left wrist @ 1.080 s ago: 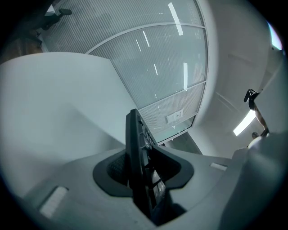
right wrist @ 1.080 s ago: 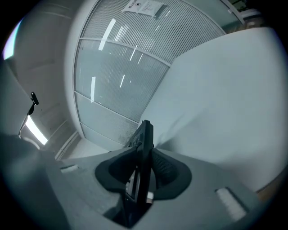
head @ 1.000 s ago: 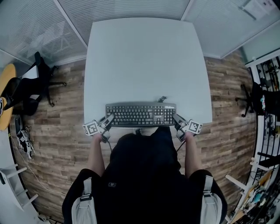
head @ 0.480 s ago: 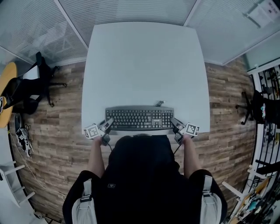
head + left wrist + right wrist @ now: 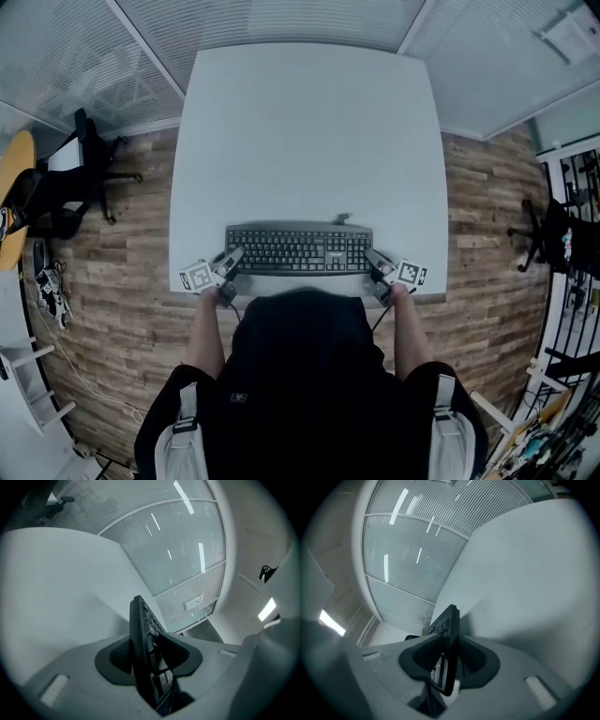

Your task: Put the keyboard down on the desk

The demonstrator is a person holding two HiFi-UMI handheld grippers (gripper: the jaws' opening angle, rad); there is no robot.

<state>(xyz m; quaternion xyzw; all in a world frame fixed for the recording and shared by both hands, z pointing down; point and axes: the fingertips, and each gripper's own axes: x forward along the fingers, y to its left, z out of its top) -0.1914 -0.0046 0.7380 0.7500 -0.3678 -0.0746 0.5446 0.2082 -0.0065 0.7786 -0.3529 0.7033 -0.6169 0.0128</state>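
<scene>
A black keyboard [image 5: 298, 249] lies level along the near part of the white desk [image 5: 309, 131], its shadow tight beneath it. My left gripper [image 5: 234, 255] is shut on its left end and my right gripper [image 5: 372, 256] on its right end. In the left gripper view the keyboard [image 5: 140, 634] stands edge-on between the pads of the left gripper [image 5: 145, 656], which press on it. In the right gripper view the keyboard [image 5: 451, 630] shows the same way in the right gripper [image 5: 449, 660]. Whether the underside touches the desk I cannot tell.
The keyboard's cable [image 5: 343, 219] curls just behind it on the desk. A black office chair [image 5: 66, 187] and a yellow round table [image 5: 11, 202] stand on the wooden floor at the left. A rack [image 5: 572, 234] stands at the right.
The keyboard has sunk toward the desk with both grippers still on it, the right end most. It now sits further in from the desk's front edge.
</scene>
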